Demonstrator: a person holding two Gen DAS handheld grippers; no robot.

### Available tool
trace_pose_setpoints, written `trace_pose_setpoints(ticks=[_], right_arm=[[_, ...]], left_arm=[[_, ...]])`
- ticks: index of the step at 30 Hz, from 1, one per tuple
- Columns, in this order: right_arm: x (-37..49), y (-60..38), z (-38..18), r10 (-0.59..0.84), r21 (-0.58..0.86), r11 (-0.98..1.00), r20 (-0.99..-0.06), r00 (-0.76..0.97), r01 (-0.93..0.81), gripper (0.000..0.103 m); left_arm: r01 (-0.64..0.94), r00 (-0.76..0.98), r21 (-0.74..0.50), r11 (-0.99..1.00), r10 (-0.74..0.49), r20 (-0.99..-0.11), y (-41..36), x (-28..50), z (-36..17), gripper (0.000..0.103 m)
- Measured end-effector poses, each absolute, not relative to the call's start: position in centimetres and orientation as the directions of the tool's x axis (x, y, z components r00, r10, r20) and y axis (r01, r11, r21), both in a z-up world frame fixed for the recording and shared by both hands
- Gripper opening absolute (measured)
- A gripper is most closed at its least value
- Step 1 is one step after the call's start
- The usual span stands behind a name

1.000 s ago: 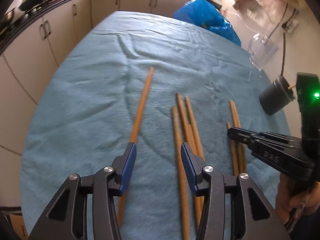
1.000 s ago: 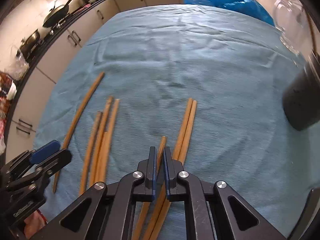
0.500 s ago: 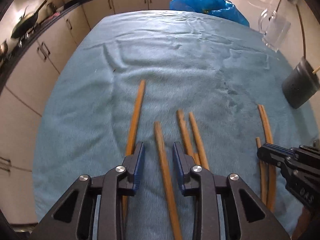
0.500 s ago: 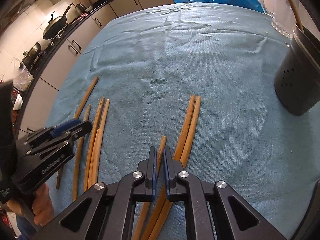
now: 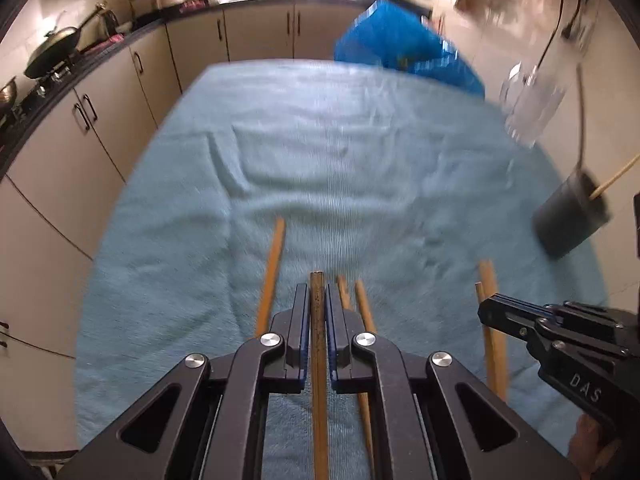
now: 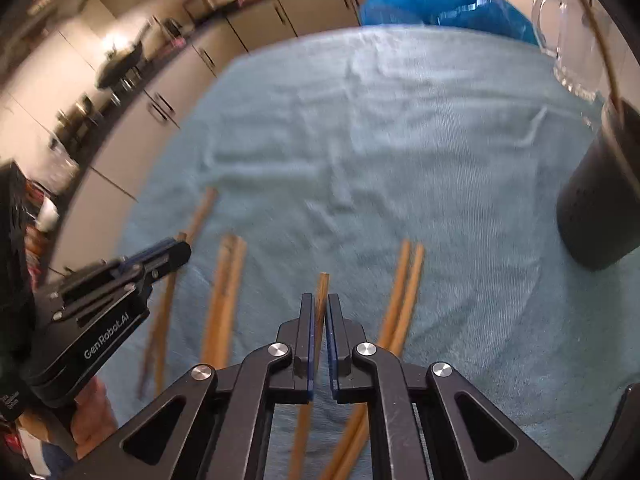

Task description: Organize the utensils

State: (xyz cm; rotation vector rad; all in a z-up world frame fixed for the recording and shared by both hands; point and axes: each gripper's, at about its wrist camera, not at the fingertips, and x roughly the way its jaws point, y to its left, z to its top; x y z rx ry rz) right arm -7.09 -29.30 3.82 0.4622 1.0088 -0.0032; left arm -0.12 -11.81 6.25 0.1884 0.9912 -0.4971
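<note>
Several wooden chopsticks lie on a blue towel (image 5: 340, 152). My left gripper (image 5: 318, 300) is shut on one chopstick (image 5: 319, 344), which runs straight between its fingers. One chopstick (image 5: 272, 272) lies just to its left, two lie to its right. My right gripper (image 6: 319, 312) is shut on another chopstick (image 6: 322, 292); a pair (image 6: 406, 292) lies to its right. The dark utensil holder (image 6: 600, 200) stands at the right with a stick in it; it also shows in the left wrist view (image 5: 568, 216).
A clear glass jug (image 5: 532, 108) and a blue plastic bag (image 5: 404, 52) are at the towel's far right. Kitchen cabinets (image 5: 100, 120) with a wok on the counter run along the left. Each gripper shows in the other's view (image 6: 112, 296).
My left gripper has closed from open onto the chopstick between its fingers and tilted up. My right gripper stays shut on its chopstick and has moved slightly toward the holder.
</note>
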Motion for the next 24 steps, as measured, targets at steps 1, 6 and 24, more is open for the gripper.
trace_pose_setpoints(ticks=[1, 6, 24], right_arm=[[-7.4, -29.3, 4.8, 0.202, 0.375, 0.904, -0.797, 0.569, 0.204, 0.005], [-9.9, -28.9, 10.7, 0.162, 0.371, 0.918, -0.674, 0.721, 0.140, 0.005], [-19.0, -26.0, 16.3, 0.100, 0.297, 0.954, -0.418, 0.903, 0.032, 0.004]], left_arm=[[0.479, 0.462, -0.077, 0.874, -0.325, -0.825, -11.5, -0.3, 7.2, 0.007], [0.473, 0.554, -0.122, 0.873, -0.402, -0.729, -9.0, -2.3, 12.9, 0.007], [0.466, 0.703, -0.122, 0.877, -0.450, -0.551, -5.1, -10.4, 18.4, 0.007]])
